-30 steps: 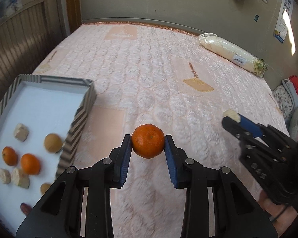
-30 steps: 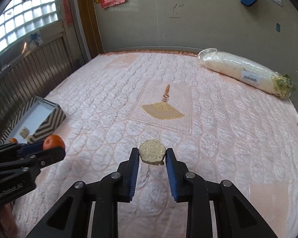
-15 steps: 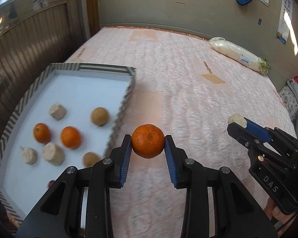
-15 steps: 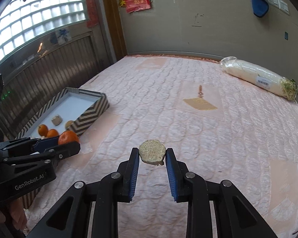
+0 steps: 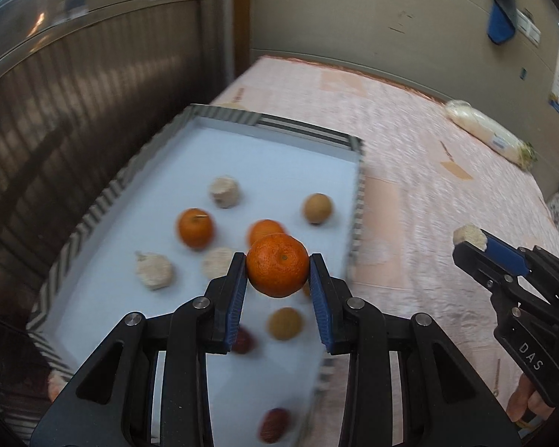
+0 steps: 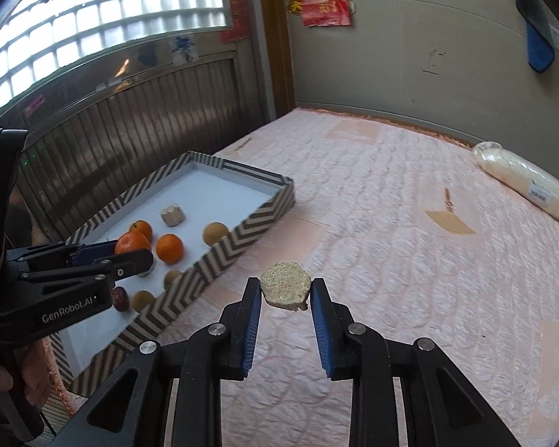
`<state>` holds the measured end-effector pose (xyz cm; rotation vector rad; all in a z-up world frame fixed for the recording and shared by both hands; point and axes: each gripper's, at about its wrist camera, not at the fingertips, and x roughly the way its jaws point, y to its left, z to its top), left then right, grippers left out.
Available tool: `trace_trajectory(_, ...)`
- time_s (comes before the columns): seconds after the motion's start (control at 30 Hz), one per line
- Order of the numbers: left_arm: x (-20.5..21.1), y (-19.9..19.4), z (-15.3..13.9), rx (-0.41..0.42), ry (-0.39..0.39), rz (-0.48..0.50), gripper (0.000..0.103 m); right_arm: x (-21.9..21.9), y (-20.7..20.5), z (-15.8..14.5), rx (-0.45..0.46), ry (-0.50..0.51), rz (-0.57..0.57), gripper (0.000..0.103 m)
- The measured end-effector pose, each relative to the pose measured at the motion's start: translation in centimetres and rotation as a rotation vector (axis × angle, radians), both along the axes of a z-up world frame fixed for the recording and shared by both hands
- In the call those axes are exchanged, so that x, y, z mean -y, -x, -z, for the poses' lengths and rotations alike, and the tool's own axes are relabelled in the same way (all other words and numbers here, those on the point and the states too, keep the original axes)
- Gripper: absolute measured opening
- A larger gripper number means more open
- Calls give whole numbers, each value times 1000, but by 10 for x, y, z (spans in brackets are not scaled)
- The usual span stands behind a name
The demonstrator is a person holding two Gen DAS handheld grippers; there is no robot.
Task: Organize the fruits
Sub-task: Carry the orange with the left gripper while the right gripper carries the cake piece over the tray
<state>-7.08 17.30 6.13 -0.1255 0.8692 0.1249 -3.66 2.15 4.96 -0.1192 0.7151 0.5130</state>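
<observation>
Over the striped tray (image 5: 220, 115), the left hand-held gripper (image 5: 278, 273) is clamping a tangerine (image 5: 278, 265) between its blue pads, holding it in the air above the tray's white floor. Below it in the left wrist view are lying two more tangerines (image 5: 195, 228), pale beige chunks (image 5: 225, 192), small tan round fruits (image 5: 317, 208) and dark red dates (image 5: 274, 424) — all loose on the tray, apart from one another. The tray is sitting on the bed (image 5: 439, 201), at its edge near a ribbed dark wall panel.

The right hand-held gripper (image 6: 285, 292) is pinching a flat beige chunk (image 6: 285, 289) by its sides, its jaws nearly closed on it. It is hanging over the pink quilt just right of the tray (image 6: 242, 240), not above it. In the right wrist view the left gripper (image 6: 132, 251) is showing side-on over the tray's near half, a hand (image 6: 3, 380) dimly visible at the lower left edge.

A wrapped white bundle (image 6: 525, 182) is lying at the bed's far side — well apart from everything else.
</observation>
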Motion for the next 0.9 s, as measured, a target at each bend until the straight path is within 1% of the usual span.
trace_trajectory(0.17, -21, 10, 0, 0, -7, -33, 33, -26, 4, -3, 8, 16, -51, 26)
trace_trajectory(0.53, -55, 23, 14, -26, -21, -106, 33, -78, 6, 0, -3, 43, -156, 26)
trace_trajectory(0.9, -65, 23, 25, -41, -17, -127, 33, -119, -5, 14, -35, 69, -220, 26)
